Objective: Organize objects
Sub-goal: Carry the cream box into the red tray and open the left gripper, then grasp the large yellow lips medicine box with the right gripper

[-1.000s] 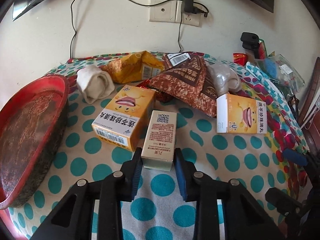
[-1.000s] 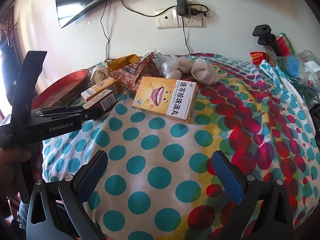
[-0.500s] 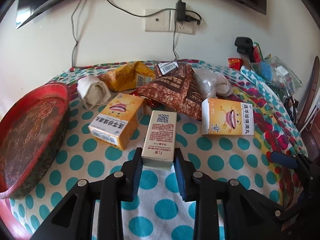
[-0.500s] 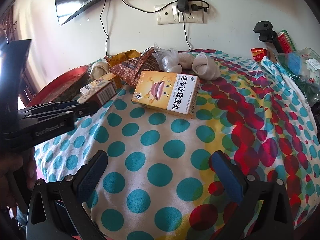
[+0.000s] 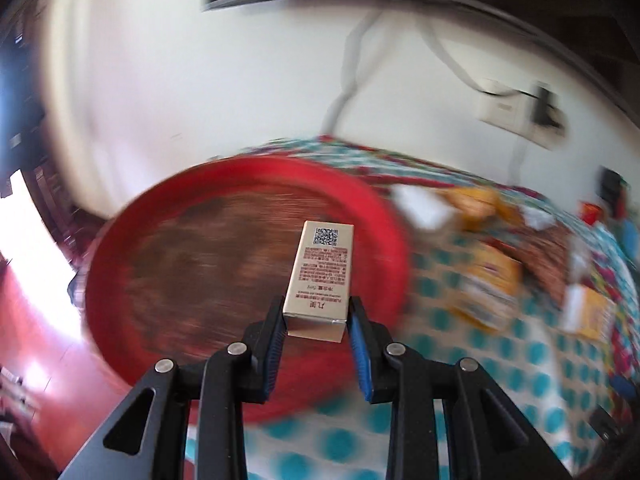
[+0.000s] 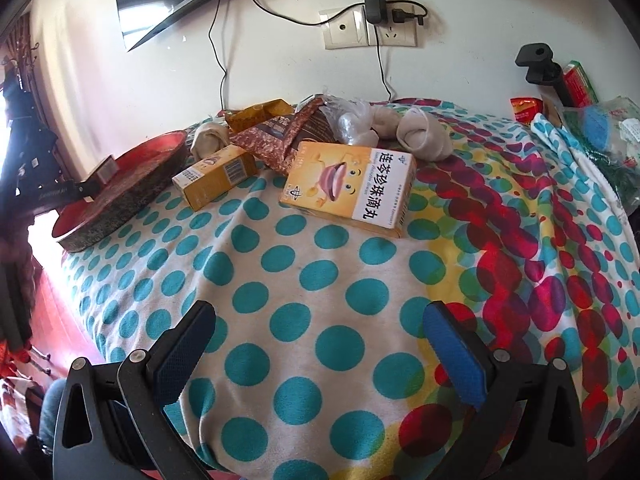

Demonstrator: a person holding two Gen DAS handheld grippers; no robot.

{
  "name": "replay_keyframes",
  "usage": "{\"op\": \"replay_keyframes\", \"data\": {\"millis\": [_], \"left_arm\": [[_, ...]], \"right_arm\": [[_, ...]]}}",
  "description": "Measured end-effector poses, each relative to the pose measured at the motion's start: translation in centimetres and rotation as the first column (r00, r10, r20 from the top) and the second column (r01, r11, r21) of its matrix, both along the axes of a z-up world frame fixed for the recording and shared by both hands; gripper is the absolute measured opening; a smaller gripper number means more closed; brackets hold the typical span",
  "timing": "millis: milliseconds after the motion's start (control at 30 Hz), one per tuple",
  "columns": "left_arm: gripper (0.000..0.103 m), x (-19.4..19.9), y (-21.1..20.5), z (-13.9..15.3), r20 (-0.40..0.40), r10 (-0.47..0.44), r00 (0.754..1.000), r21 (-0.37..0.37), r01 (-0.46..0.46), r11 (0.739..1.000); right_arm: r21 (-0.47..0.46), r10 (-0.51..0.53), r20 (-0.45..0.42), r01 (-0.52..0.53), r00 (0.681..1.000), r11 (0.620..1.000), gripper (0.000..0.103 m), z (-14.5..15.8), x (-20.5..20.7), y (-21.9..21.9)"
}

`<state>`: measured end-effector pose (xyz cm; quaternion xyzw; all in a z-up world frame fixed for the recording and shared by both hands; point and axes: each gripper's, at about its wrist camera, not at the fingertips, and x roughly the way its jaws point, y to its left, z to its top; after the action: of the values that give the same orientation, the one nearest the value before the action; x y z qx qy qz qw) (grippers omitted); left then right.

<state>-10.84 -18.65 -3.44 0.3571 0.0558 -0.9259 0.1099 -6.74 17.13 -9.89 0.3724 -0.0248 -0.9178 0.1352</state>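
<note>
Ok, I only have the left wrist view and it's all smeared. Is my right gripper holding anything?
Observer: No, the right gripper is open and empty above the dotted cloth.
Operator: What's straight ahead of it?
Observer: A big yellow box with a cartoon face, lying flat on the cloth.
Operator: And how high is my box over the tray?
Observer: From the side, the small box in your left gripper shows about level with the red tray's rim. I cannot tell whether it touches.
</note>
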Motion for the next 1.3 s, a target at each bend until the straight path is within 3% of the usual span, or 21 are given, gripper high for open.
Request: {"op": "replay_keyframes", "data": {"millis": [200,467,867,900,933,967,1033,1133,1300], "left_arm": [[0.031,-0.8,-5.9,-0.4,0.039,0.131,0.991,-0.007,-0.131,0.991],[0.031,-1.5,-9.2,-2.4,0.088,0.241,0.967,0.012,-0.243,0.970],[0.033,-1.6,-9.9,-4.0,0.090,0.273,0.958,0.008,-0.275,0.961],[0.034,-1.6,-9.8,-4.1,0.088,0.270,0.959,0.000,-0.271,0.963],[0.042,-1.7,-9.7,-4.1,0.090,0.269,0.959,-0.009,-0.270,0.963],[0.057,-1.6,-9.5,-4.0,0.092,0.276,0.957,-0.021,-0.276,0.961],[0.064,-0.7,-9.1,-3.2,0.049,0.276,0.960,-0.003,-0.276,0.961],[0.065,1.8,-8.1,-1.1,-0.053,0.283,0.958,0.015,-0.283,0.959],[0.071,8.5,-3.3,2.1,-0.210,0.215,0.954,0.088,-0.201,0.976]], "right_arm": [[-0.019,-0.009,0.008,0.009,1.000,1.000,0.103,0.0,-0.1,0.4],[-0.015,-0.004,0.012,0.004,1.000,1.000,0.103,-0.4,-0.3,0.2],[0.003,0.002,-0.024,-0.002,1.000,1.000,0.103,-0.1,0.0,0.3],[0.008,0.003,-0.031,-0.003,1.000,1.000,0.103,0.1,0.1,0.2],[0.013,0.010,-0.035,-0.010,0.999,1.000,0.103,0.2,0.1,0.2],[0.019,0.019,-0.037,-0.019,0.999,1.000,0.103,0.4,0.0,0.1],[0.025,0.024,-0.031,-0.023,0.999,0.999,0.103,0.6,-0.2,0.2],[0.012,0.004,-0.014,-0.004,1.000,1.000,0.103,0.8,-0.7,1.2],[-0.002,0.043,0.015,-0.043,0.999,0.999,0.103,1.2,-2.4,2.2]]}}
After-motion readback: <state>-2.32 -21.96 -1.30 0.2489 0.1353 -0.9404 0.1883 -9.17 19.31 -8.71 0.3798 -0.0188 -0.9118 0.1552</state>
